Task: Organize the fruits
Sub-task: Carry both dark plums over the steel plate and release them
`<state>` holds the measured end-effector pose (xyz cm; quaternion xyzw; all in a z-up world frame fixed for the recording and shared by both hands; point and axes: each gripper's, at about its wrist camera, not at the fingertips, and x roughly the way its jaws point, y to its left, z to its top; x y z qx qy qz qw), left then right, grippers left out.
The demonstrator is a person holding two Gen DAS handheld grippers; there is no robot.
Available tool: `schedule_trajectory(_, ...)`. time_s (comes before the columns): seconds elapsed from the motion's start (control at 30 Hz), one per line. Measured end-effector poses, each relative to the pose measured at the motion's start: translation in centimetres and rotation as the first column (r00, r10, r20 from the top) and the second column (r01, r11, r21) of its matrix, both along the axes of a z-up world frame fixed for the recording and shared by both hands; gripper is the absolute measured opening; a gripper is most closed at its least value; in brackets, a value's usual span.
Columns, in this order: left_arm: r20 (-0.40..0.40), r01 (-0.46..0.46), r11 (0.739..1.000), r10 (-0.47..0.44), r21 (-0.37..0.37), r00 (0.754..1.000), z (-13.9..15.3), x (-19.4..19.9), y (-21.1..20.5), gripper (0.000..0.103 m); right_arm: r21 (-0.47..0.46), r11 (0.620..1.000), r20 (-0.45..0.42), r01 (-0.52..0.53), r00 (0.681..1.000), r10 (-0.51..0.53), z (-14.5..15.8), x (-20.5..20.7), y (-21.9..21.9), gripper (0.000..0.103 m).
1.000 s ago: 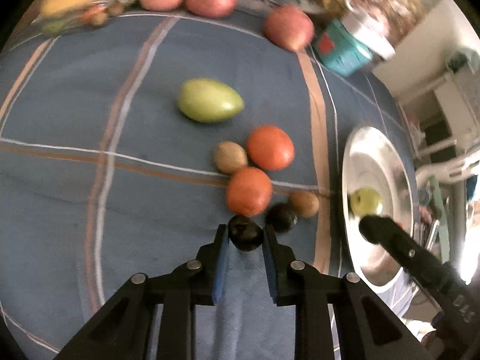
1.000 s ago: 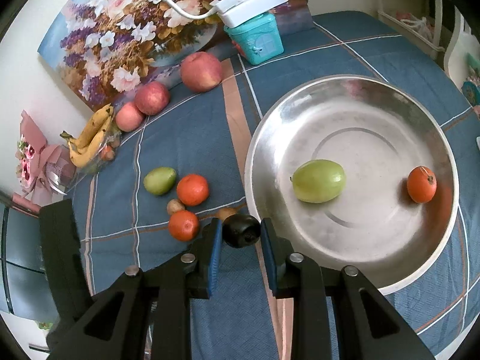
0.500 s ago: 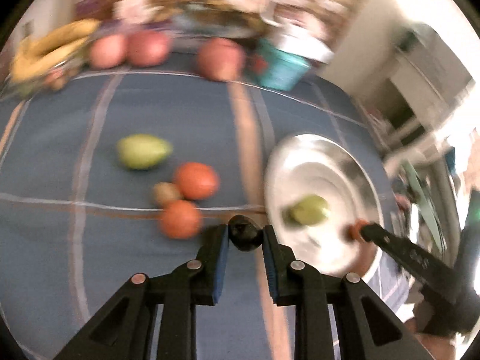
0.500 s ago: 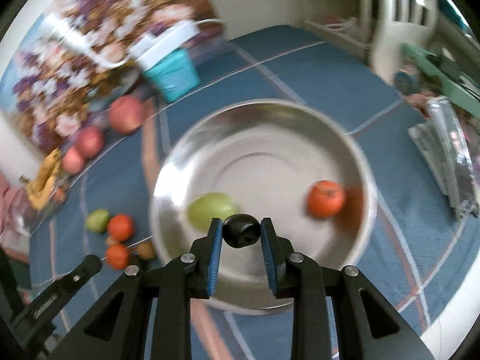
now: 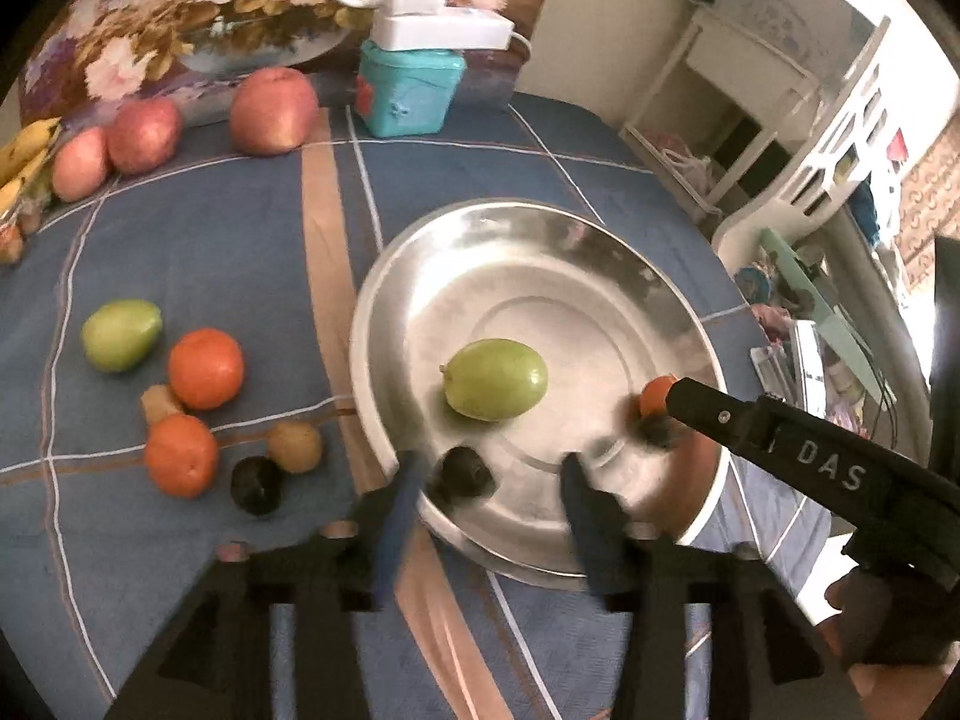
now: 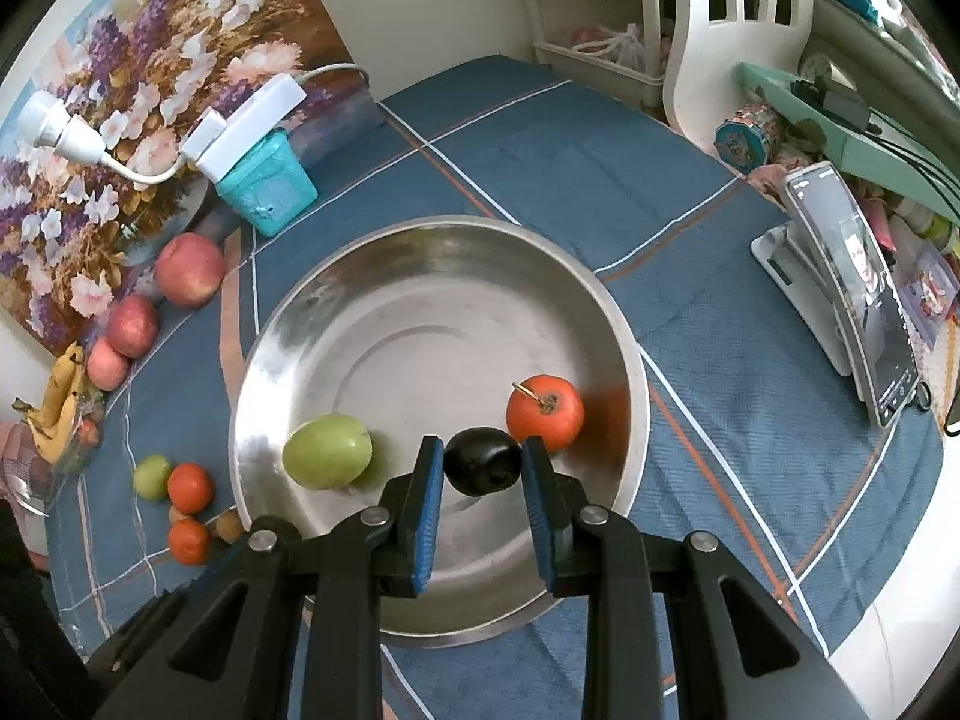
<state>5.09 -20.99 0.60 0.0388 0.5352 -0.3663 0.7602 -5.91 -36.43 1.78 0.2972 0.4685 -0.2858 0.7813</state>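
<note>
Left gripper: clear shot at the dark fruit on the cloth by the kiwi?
Probably yes. The left gripper is open and the dark fruit lies uncovered just left of it; the kiwi and an orange crowd it, so fingers may bump them.

1 steel plate (image 5: 384,312) was counted on the worktop (image 5: 198,240). 3 dark fruits were counted: 1 dark fruit (image 5: 465,474) at the plate's near edge, 1 more (image 6: 483,462) deeper in the plate and 1 (image 5: 257,485) on the worktop. 2 green fruits were seen, 1 (image 5: 495,380) in the plate and 1 (image 5: 122,335) outside it. 2 orange fruits (image 5: 206,368) (image 5: 180,464), 2 brown kiwis (image 5: 294,447) (image 5: 159,403) and 3 red apples (image 5: 274,110) (image 5: 144,135) (image 5: 80,163) were counted on the worktop. 1 red-orange stemmed fruit (image 6: 545,411) was counted in the plate. 1 banana bunch (image 6: 60,396), 1 teal box (image 5: 408,93), 1 power strip (image 5: 444,30) and 1 phone (image 6: 852,294) were also counted.
</note>
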Motion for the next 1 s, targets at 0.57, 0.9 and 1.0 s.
schedule_trajectory(0.57,0.055,-0.435,0.869,0.435,0.238,0.899,-0.5,5.9,11.5,0.103,-0.026,0.995,-0.019,-0.092,0.996,0.091,0.1,2.0,3.0,0.088)
schedule_trajectory(0.9,0.146,-0.634,0.730,0.620,0.255,0.771,0.6,7.9,18.3,0.103,-0.120,0.922,0.023,-0.367,0.928,0.372,1.0,6.1,10.7,0.090)
schedule_trajectory(1.0,0.158,-0.660,0.710,0.642,0.247,0.750,0.9,8.2,19.7,0.103,-0.133,0.903,0.061,-0.408,0.906,0.418,1.2,6.9,12.4,0.090)
